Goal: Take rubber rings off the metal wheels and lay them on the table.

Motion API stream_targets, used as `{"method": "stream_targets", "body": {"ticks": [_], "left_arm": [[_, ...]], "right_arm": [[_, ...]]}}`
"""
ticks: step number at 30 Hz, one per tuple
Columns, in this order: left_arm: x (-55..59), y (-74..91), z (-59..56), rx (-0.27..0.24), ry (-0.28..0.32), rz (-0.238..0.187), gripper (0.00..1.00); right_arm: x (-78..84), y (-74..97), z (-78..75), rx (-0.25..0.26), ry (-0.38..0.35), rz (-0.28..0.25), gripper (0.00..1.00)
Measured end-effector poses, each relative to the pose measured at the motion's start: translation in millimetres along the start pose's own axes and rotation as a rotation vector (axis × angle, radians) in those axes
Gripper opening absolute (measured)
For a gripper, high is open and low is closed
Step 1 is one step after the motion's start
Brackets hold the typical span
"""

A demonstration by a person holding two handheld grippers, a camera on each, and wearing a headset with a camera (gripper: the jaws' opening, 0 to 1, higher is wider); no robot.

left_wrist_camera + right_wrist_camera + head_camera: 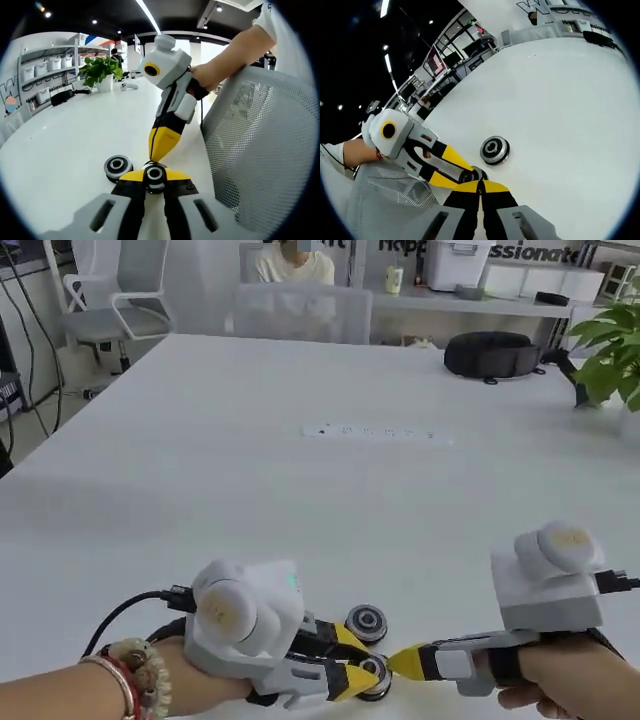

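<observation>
1. The white tabletop (300,500) carries, well beyond the work, a flat white power strip (375,432), a round black pouch (490,353) and a leafy green plant (612,360). A white mesh-backed chair (300,310) stands at the far edge.
2. A loose black-and-silver metal wheel (366,621) lies flat just beside the jaws, touching neither tool. A black rubber ring (107,167) is on its rim.
3. The left hand-held gripper (368,670) is clenched on a second metal wheel (154,175) at the near edge of the tabletop.
4. The right hand-held gripper (395,664) has its yellow tips pressed together against that wheel's rim. Whether they pinch its ring cannot be told.
5. The left gripper view shows a grey mesh chair back (260,150) close beside the work. The right gripper view shows the loose wheel lying beyond both tools.
</observation>
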State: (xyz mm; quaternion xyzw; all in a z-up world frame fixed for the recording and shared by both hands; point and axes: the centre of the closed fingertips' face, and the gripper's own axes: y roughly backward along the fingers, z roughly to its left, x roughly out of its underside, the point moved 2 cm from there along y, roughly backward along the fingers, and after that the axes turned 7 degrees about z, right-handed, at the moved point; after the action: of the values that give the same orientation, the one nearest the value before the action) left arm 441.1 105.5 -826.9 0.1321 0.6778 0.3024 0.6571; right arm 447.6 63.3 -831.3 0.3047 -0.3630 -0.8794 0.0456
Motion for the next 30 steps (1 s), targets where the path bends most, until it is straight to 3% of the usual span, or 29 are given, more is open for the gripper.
{"method": "stream_targets", "body": {"ticks": [9,30], "left_arm": [[-0.2,0.0,-0.2,-0.006,-0.003,0.0,0.08],[-1.2,-1.6,-0.7,-0.009,0.0,-0.022,0.08]], "right_arm": [[-0.9,0.8,1.4,-0.02,-0.063,-0.02,0.0],[-1.4,0.2,7.8,-0.056,-0.087,-0.028,0.0]]}}
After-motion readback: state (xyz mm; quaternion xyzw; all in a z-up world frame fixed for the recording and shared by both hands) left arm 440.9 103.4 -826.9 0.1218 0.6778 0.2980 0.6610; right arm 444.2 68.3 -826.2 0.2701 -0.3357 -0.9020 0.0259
